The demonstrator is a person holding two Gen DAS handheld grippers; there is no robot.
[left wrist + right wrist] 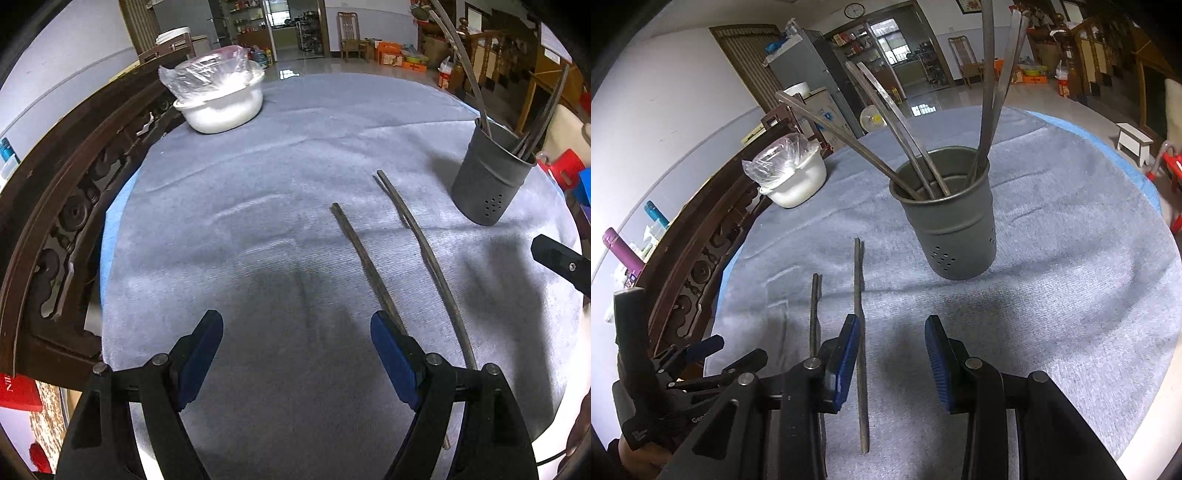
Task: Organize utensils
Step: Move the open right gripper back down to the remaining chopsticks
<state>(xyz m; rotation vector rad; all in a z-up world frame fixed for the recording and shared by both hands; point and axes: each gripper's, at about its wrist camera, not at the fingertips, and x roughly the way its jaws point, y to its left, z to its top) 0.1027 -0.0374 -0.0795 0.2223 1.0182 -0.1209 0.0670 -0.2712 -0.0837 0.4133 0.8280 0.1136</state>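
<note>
Loose chopsticks (860,343) lying on the grey tabletop (1052,332), long axes near-to-far, left of holder (947,214). Left tool (297,354) and right tool (892,354) both released, empty. Holder's standing chopsticks (908,147) fully seen only from right wrist.

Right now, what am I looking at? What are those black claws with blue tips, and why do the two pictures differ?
No robot: a person holds a two-finger clamp in each hand, each with a camera looking along its fingers. One picture is from the left gripper, the other from the right gripper. Both stand open and hold nothing. On the grey cloth lie loose chopsticks, which the right one hovers over. Beyond stands a dark holder already holding several, and a white bowl under plastic.
</note>
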